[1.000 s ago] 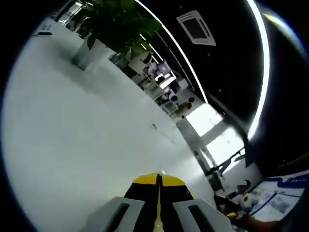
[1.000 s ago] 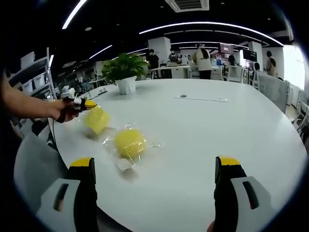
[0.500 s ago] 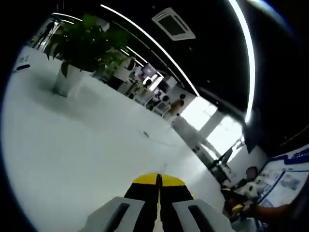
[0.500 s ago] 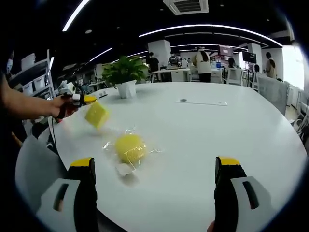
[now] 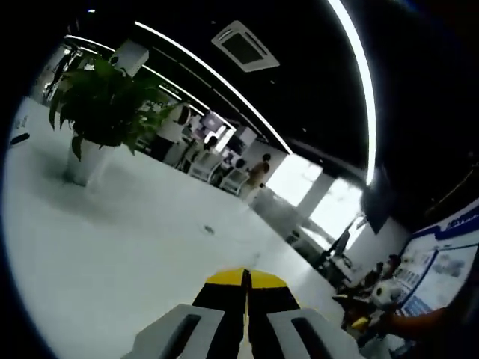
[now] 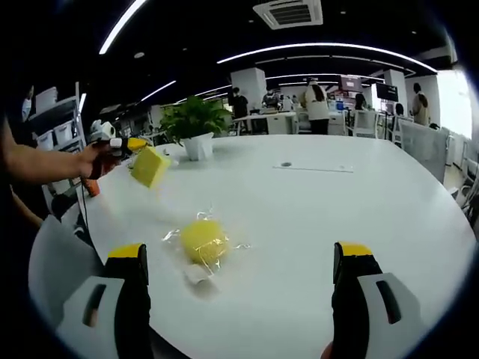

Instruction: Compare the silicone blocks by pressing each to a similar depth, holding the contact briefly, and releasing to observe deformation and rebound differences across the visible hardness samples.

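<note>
Left gripper (image 6: pixel 137 143) is clamped on a yellow block (image 6: pixel 150 166) above the table (image 6: pixel 337 217). Right gripper (image 6: pixel 244 263) is wide open near a bagged block (image 6: pixel 203 241).

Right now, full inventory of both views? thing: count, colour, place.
Wrapped silicone block: 1, yellow in clear wrap, lying on the table ahead of the right gripper.
Held silicone block: 1, yellow, lifted off the table at the left gripper's tip.
Table: 1, white, round-edged.
Potted plant: 1, green in white pot, far side of the table.
Bystanders: several, standing beyond the table.
Hand: 1, gripping the left gripper.
Left gripper: yellow-tipped jaws together.
Right gripper: yellow-tipped jaws wide apart, nothing between.
</note>
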The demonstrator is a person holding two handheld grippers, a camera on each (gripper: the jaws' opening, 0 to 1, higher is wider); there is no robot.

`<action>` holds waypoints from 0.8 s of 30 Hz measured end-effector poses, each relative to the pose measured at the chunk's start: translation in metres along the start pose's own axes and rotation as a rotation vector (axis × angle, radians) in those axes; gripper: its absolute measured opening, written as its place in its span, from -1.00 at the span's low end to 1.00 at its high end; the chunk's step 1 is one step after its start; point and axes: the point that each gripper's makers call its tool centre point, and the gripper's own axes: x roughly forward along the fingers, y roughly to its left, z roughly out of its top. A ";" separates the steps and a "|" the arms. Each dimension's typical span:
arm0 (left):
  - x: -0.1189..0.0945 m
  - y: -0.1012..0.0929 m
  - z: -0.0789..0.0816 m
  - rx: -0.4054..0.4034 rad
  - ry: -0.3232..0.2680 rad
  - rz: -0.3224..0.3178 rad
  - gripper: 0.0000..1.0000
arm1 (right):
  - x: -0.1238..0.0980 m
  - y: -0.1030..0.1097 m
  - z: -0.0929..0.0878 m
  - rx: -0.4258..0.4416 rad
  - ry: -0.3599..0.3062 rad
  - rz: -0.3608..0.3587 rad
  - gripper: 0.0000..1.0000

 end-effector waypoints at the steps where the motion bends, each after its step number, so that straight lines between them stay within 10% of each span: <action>1: 0.000 -0.005 0.004 0.017 -0.001 -0.012 -1.00 | 0.000 0.001 0.003 0.002 -0.008 0.006 0.93; 12: 0.003 -0.047 0.040 0.224 0.074 -0.076 -1.00 | 0.005 0.003 0.013 -0.009 -0.021 0.028 0.93; 24: -0.009 -0.062 0.058 0.166 0.036 -0.105 -1.00 | 0.013 0.016 0.002 -0.028 0.021 0.064 0.93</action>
